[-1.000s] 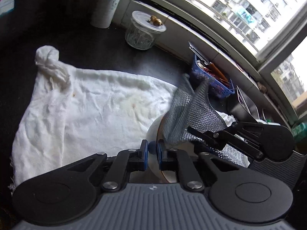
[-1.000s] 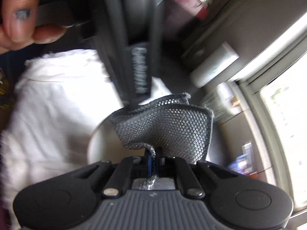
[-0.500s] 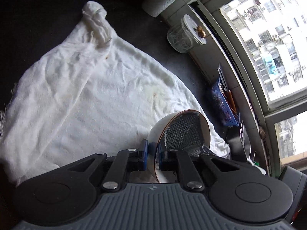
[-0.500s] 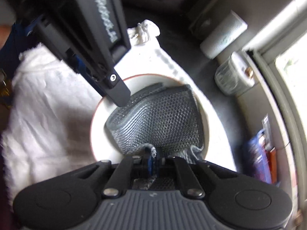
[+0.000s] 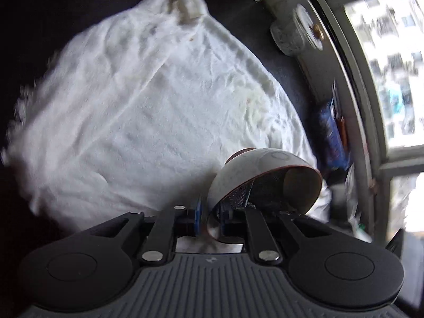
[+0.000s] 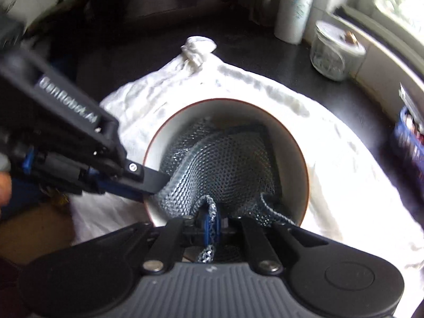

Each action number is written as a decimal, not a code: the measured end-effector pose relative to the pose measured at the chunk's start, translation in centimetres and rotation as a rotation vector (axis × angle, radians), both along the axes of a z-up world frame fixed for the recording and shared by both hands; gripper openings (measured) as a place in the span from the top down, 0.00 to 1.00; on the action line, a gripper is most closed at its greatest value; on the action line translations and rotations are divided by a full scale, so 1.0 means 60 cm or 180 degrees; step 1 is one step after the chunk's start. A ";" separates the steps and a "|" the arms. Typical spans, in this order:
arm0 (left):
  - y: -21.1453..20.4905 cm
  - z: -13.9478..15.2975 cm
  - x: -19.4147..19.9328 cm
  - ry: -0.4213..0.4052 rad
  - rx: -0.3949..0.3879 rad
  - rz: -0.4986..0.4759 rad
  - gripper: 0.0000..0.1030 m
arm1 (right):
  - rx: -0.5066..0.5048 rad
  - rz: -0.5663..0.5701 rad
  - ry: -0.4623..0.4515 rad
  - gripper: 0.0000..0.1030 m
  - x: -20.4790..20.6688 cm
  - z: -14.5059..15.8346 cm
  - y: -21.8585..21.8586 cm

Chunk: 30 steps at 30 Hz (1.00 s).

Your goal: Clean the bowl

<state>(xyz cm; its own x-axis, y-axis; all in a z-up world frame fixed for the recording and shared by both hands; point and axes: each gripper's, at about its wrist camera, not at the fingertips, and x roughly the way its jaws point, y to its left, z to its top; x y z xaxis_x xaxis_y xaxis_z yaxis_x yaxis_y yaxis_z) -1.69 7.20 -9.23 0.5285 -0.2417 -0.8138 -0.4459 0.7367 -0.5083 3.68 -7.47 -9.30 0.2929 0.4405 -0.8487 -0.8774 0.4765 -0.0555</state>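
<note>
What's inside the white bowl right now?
Inside the white brown-rimmed bowl is the grey mesh scrubbing cloth, pinched by the right gripper. The left gripper clamps the rim. The cloth hides the bowl's bottom.

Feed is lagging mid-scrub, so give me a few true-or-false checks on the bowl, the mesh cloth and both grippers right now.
1. The left gripper clamps the bowl by its rim. True.
2. The mesh scrubbing cloth lies outside the bowl. False: it is inside.
3. The right gripper is open. False: shut on the cloth.
4. The bowl is over the white towel. True.
5. The glass jar has no lid. False: lidded.
</note>
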 end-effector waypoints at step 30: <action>0.029 -0.088 -0.059 -0.0113 -0.1267 0.0829 0.90 | -0.0140 -0.0026 -0.0219 0.95 -0.004 0.001 -0.007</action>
<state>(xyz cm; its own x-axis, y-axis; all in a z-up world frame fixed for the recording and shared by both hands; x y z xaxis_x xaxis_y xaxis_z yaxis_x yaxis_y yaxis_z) -5.22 8.97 -14.53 0.6386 -0.3869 -0.6652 -0.5671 0.3477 -0.7466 3.45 -7.91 -9.26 0.3547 0.4006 -0.8448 -0.8669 0.4795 -0.1366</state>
